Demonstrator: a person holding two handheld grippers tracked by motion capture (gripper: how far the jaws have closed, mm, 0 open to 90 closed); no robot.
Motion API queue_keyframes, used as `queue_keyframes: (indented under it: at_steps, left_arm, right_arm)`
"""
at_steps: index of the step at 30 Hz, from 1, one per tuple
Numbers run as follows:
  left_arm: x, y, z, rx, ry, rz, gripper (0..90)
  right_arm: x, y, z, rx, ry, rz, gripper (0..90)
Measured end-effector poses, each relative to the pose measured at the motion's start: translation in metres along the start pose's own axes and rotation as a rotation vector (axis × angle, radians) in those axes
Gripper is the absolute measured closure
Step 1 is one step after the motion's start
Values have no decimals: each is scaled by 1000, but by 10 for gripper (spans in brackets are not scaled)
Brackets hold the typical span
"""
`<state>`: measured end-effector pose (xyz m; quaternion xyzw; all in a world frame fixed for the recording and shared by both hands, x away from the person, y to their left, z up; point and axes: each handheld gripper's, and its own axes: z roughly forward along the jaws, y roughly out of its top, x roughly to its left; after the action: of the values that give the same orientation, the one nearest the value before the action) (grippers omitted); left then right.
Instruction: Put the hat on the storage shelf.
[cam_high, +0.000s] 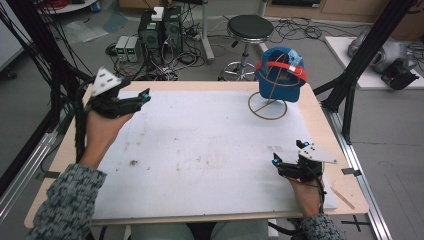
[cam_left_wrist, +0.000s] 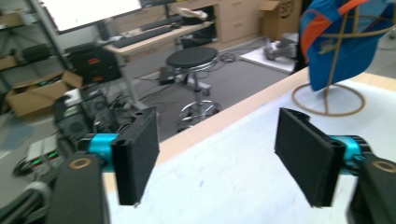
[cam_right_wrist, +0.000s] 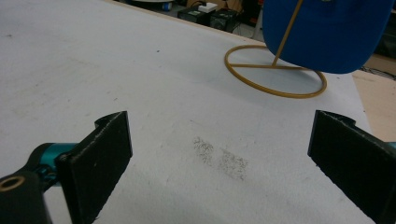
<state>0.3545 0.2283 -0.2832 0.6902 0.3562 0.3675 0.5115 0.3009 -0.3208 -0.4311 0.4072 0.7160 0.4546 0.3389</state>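
Blue fabric cap with orange strap (cam_high: 280, 72) sits on brass-coloured wire stand with ring base (cam_high: 268, 107), far right part of white-covered wooden table (cam_high: 200, 150). Left gripper (cam_high: 142, 96) raised over far left corner, fingers (cam_left_wrist: 137, 151) wide apart, nothing between. Right gripper (cam_high: 289, 152) low at near right edge, fingers (cam_right_wrist: 100, 158) wide apart, empty, aimed toward stand. Both grippers well apart from cap.

Cap (cam_high: 280, 75) on stand (cam_high: 268, 108), table's (cam_high: 210, 85) far right
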Motion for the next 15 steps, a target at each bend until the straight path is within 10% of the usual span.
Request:
queue_keyframes:
  at_steps: [7, 15]
  left_arm:
    - [11, -41, -56, -64, 82, -68, 211]
    - [-8, -100, -87, -96, 171, -102, 186]
  right_arm:
    - [-3, 1, -2, -22, -43, 9, 51]
    - [-4, 0, -12, -48, -75, 11, 50]
